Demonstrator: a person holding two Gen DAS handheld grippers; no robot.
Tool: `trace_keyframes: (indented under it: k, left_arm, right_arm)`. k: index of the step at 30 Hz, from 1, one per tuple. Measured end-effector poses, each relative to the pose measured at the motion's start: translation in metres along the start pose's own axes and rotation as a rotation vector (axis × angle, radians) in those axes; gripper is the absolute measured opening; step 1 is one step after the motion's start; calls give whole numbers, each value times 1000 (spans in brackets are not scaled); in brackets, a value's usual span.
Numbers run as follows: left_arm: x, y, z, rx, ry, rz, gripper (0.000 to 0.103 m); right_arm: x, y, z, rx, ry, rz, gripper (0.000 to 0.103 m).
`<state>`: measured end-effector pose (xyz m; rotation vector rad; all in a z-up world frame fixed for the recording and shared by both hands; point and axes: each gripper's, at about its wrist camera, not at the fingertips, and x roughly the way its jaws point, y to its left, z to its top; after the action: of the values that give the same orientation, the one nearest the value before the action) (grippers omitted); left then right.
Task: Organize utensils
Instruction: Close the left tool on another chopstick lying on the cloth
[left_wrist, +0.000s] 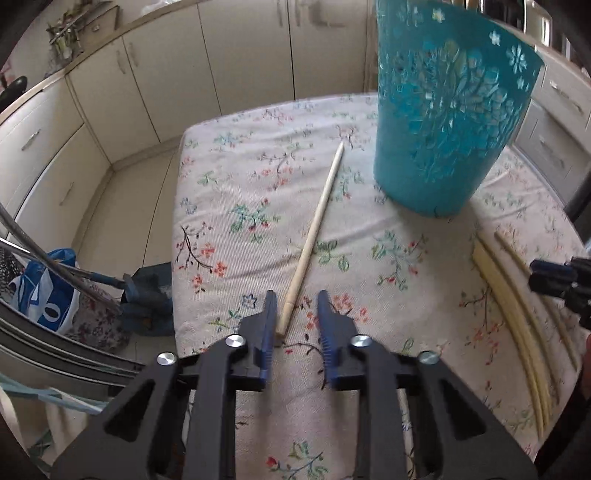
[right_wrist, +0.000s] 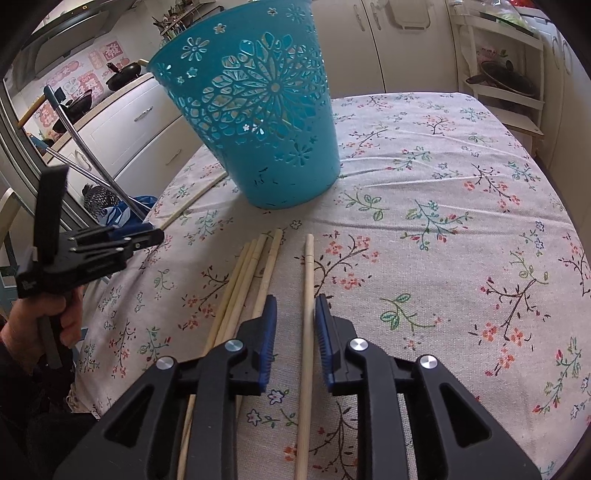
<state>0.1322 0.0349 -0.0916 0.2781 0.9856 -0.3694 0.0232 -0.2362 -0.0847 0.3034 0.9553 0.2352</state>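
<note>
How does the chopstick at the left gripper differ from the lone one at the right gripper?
The left chopstick lies diagonally, its butt between the open left gripper; the single chopstick runs straight through the open right gripper. The left one lies alone; the right one lies beside a bundle. Both lie flat, ungripped.

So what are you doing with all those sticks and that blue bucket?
A person holds a gripper in each hand to tidy chopsticks on a flowery tablecloth. The left gripper is open around the end of one lone chopstick. The right gripper is open over another single chopstick, beside a bundle of chopsticks. Neither is gripping yet. The teal basket stands upright nearby.
</note>
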Motion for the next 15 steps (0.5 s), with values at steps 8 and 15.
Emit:
trace_keyframes:
  k: [8, 15]
  left_arm:
    - [-72, 2, 16, -48, -52, -70, 4]
    - [-188, -10, 72, 33, -149, -83, 4]
  right_arm:
    - [0, -2, 0, 9, -1, 13, 23]
    - [-1, -6, 0, 22, -3, 23, 22]
